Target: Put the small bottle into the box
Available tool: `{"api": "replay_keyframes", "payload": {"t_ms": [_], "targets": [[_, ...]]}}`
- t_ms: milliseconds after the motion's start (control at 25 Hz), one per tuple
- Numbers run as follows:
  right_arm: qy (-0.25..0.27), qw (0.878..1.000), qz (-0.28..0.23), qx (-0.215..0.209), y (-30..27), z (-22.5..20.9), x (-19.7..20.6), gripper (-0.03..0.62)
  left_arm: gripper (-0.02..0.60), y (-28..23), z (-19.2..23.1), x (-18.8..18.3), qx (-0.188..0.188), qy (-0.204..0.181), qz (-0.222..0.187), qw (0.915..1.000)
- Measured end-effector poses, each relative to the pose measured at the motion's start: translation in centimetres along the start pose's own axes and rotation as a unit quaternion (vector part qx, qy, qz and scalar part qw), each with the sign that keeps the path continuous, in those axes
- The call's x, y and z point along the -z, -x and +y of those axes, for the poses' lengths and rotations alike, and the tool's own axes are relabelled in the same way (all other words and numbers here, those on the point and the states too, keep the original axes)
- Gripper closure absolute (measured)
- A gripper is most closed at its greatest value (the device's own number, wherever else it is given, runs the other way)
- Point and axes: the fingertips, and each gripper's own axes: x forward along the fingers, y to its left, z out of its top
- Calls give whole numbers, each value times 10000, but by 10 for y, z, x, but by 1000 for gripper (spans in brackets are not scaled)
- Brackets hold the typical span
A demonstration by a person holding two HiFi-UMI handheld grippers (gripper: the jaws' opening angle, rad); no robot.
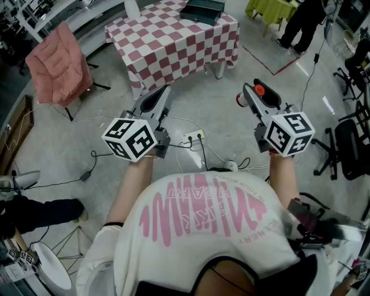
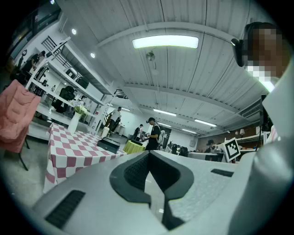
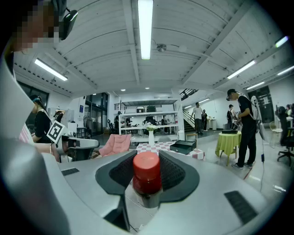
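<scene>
The small bottle (image 3: 147, 172) has a red cap and a clear body, and stands upright between the pads of my right gripper (image 3: 147, 158), which is shut on it. In the head view the red cap (image 1: 258, 90) shows on top of the right gripper (image 1: 250, 93), held over the floor. My left gripper (image 1: 165, 91) is level with it to the left, shut with nothing in it; its tips meet in its own view (image 2: 149, 153). The dark box (image 1: 202, 10) lies open on the far side of the red-and-white checked table (image 1: 173, 46), ahead of both grippers.
A pink padded chair (image 1: 58, 60) stands left of the table. Cables and a power strip (image 1: 193, 137) lie on the concrete floor just below the grippers. Black office chairs (image 1: 347, 144) stand at the right. A yellow-green table (image 1: 269, 8) and a standing person (image 1: 303, 23) are at the far right.
</scene>
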Motion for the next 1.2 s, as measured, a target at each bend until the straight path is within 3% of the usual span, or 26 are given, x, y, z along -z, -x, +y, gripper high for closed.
{"api": "replay_keyframes", "payload": {"t_ms": [800, 1200], "targets": [[-204, 9995, 248, 37, -21, -11, 19, 447, 575, -1, 14, 17, 90, 230, 42, 9997], [-113, 9990, 432, -95, -57, -41, 29, 447, 575, -41, 31, 26, 49, 309, 172, 9994]]}}
